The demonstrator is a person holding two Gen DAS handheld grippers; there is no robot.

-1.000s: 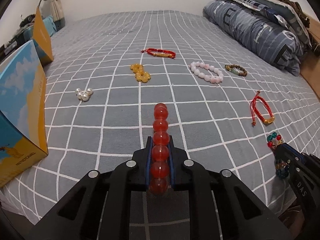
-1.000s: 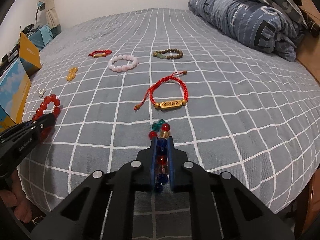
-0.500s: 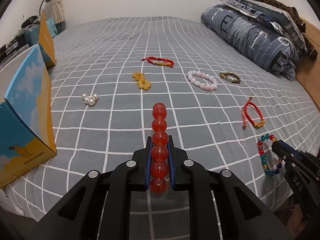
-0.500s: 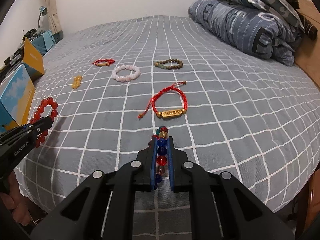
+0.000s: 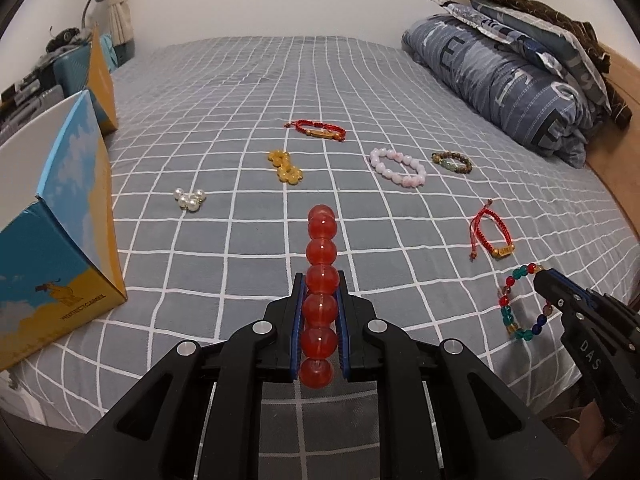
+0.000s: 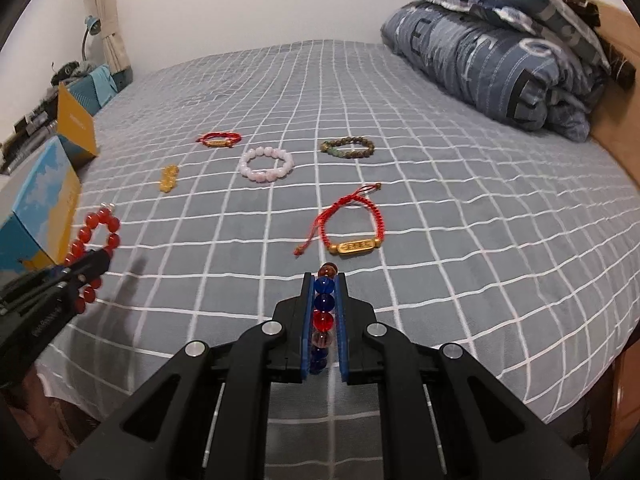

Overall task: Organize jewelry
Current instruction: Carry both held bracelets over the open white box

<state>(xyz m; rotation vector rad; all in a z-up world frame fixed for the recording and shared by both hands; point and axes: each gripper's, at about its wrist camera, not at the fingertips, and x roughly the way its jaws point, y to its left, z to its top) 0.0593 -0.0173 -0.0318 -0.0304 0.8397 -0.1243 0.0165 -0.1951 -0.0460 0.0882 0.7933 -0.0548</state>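
Note:
My left gripper [image 5: 320, 280] is shut on a red bead bracelet [image 5: 320, 264], held above the near edge of the bed; it also shows in the right wrist view [image 6: 94, 236]. My right gripper [image 6: 325, 280] is shut on a multicolour glass bead bracelet [image 6: 323, 320], seen as a ring in the left wrist view [image 5: 520, 304]. On the grey checked bedspread [image 5: 240, 92] lie a pearl cluster [image 5: 189, 199], an amber bead bracelet [image 5: 285, 166], a pink bead bracelet [image 5: 396, 167], a brown bead bracelet [image 5: 452, 162] and two red cord bracelets [image 5: 316, 130] [image 5: 490, 236].
A blue and yellow open box [image 5: 56, 220] stands at the left edge of the bed, with its lid [image 5: 102, 80] behind it. A folded blue quilt [image 5: 500, 80] lies at the far right. A wooden bed frame [image 6: 616, 92] runs along the right side.
Both grippers have risen and pulled back from the bedspread with their bracelets; the view now takes in more of the room and the window.

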